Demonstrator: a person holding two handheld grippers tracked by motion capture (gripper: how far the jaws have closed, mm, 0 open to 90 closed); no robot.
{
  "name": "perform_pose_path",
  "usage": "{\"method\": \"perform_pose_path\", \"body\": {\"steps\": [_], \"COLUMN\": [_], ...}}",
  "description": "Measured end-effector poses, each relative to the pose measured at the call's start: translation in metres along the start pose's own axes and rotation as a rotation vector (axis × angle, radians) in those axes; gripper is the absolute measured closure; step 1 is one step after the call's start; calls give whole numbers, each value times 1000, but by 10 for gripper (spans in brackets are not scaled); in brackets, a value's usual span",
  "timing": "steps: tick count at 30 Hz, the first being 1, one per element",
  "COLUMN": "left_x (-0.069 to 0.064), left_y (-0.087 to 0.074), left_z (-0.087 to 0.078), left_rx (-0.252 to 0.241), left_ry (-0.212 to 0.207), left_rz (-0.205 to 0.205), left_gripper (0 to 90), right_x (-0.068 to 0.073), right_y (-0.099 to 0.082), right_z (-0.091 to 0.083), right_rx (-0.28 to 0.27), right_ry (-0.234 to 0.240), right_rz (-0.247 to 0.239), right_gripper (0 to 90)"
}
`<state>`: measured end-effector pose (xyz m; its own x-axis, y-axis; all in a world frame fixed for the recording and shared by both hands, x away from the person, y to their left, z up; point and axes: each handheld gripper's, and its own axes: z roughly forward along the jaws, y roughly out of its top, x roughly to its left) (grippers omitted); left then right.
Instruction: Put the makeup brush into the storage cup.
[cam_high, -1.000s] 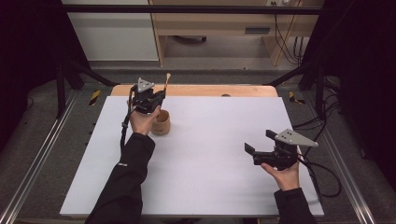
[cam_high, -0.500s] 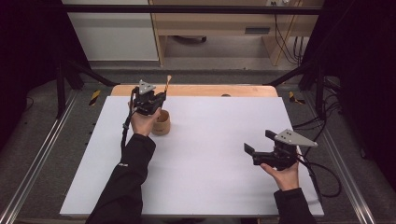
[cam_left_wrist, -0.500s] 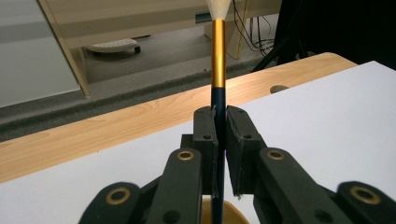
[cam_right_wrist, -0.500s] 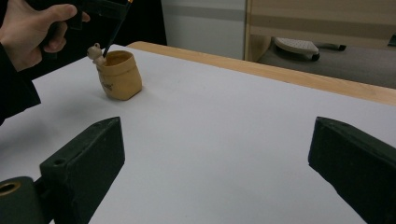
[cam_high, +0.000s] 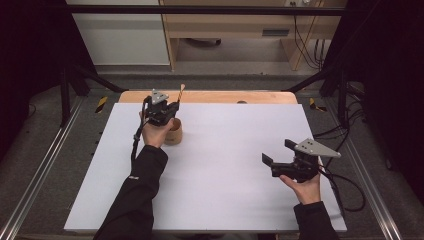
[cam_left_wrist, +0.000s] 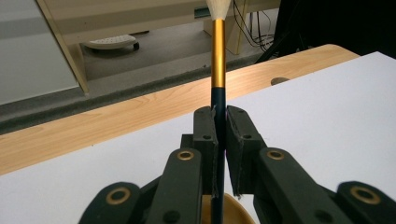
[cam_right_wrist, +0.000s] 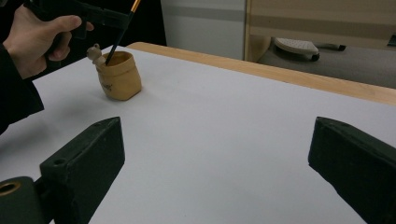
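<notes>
My left gripper (cam_high: 169, 107) is shut on a brush (cam_left_wrist: 218, 70) with a dark handle, a gold ferrule and a pale tip. It holds the brush upright over a small tan pot (cam_high: 173, 133) at the table's back left. In the right gripper view the brush (cam_right_wrist: 120, 32) slants down into the pot (cam_right_wrist: 120, 74), which has a small figure on its rim. The hand with the left gripper (cam_right_wrist: 109, 17) is above the pot. My right gripper (cam_high: 272, 159) stands open at the front right, low over the white board, with nothing between its jaws.
The white board (cam_high: 225, 165) covers most of a wooden table (cam_high: 225, 96) whose back edge has a small hole (cam_high: 242, 102). Metal rails run along both sides. Cables (cam_high: 345, 185) trail from the right gripper. Shelving stands behind the table.
</notes>
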<state>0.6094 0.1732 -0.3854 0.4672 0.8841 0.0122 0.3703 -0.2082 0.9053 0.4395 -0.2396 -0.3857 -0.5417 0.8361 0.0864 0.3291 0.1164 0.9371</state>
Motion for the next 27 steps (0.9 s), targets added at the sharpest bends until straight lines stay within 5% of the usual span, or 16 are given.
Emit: {"method": "perform_pose_path", "body": {"steps": [27], "left_x": [-6], "left_y": [-21], "left_z": [-1], "left_rx": [37], "left_ry": [4], "left_rz": [28], "left_gripper": [829], "right_x": [2], "right_y": [0], "right_z": [1], "right_rx": [-1], "right_ry": [2], "right_rz": [-3], "right_gripper": [42]}}
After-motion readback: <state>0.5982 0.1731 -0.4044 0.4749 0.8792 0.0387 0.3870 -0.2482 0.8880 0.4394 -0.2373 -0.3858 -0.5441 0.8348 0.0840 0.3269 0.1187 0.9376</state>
